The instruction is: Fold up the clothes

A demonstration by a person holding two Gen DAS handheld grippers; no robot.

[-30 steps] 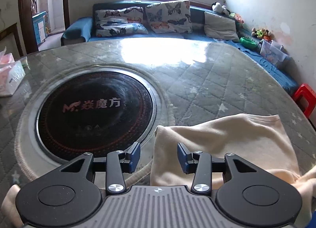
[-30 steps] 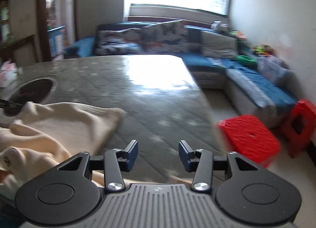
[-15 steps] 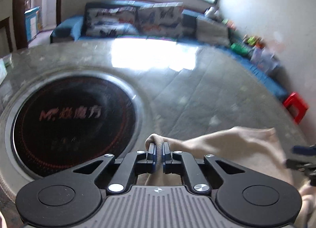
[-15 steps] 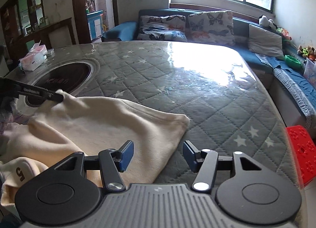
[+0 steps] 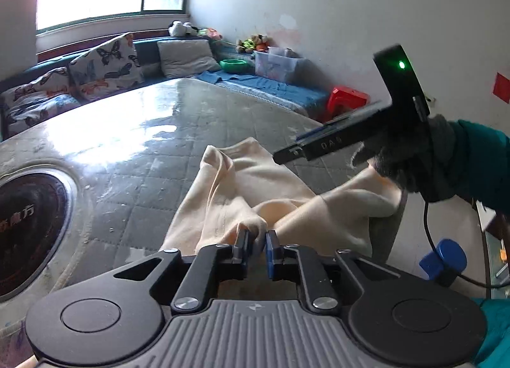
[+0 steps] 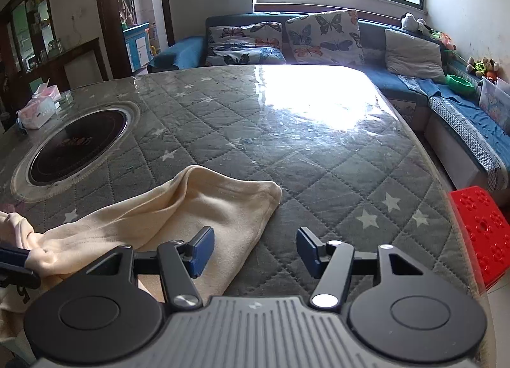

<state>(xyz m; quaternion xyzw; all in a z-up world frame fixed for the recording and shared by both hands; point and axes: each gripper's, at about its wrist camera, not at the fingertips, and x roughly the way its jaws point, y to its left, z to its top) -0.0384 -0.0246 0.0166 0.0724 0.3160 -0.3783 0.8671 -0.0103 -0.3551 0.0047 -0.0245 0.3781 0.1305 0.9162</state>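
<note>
Quilted table (image 6: 318, 151): fills mid-frame. Cream garment (image 6: 204, 208): rumpled, lower left of right view. Right gripper (image 6: 255, 250): bottom centre, jaws opening, nothing between them. Left gripper (image 5: 256, 245): bottom centre, jaws opening, cloth fold pinched between them.

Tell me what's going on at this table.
A person is folding a cream garment on the quilted table, with a claw in each hand. The left claw has a bunched fold of the cloth between its pads, though its jaws are easing open. The right claw hangs over the garment's near edge with nothing between its pads; its jaws are opening too. The garment is rumpled and only partly laid flat, so the fold is not done.
</note>
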